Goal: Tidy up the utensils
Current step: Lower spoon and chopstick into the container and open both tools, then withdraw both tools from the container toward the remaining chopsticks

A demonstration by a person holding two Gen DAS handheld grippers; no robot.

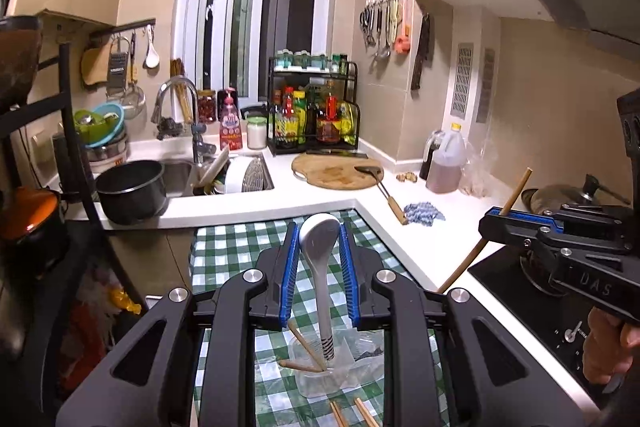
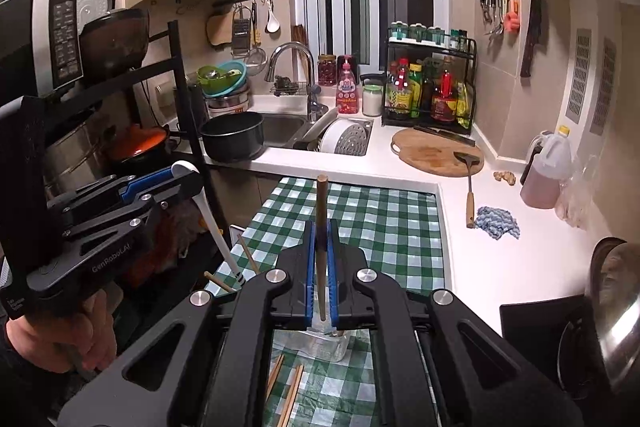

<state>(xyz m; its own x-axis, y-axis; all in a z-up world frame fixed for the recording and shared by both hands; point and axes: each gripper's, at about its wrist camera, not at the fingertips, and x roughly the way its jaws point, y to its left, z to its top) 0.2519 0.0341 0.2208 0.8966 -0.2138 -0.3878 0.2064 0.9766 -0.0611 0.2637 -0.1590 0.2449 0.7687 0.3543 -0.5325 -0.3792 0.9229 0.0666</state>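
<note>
My left gripper (image 1: 319, 229) is shut on a white soup spoon (image 1: 320, 267), bowl up between the blue pads, with the striped handle end hanging into a clear plastic container (image 1: 320, 383) on the checked cloth. Two chopsticks (image 1: 306, 347) lean in that container. My right gripper (image 2: 320, 227) is shut on one brown chopstick (image 2: 322, 199), held upright above a clear container (image 2: 326, 345). From the left wrist view, the right gripper (image 1: 496, 217) is level with it to the right. The left gripper (image 2: 176, 179) and spoon (image 2: 208, 215) show at the left of the right wrist view. Loose chopsticks (image 2: 294, 395) lie on the cloth.
A green checked tablecloth (image 2: 380, 227) covers the surface below. The white counter (image 2: 480, 259) holds a round cutting board (image 2: 432, 151) with a spatula (image 2: 469, 187), a blue rag (image 2: 498, 221) and an oil jug (image 2: 546, 171). A sink, a black pot (image 2: 234, 135) and a rack stand left; a stove (image 1: 540, 307) is on the right.
</note>
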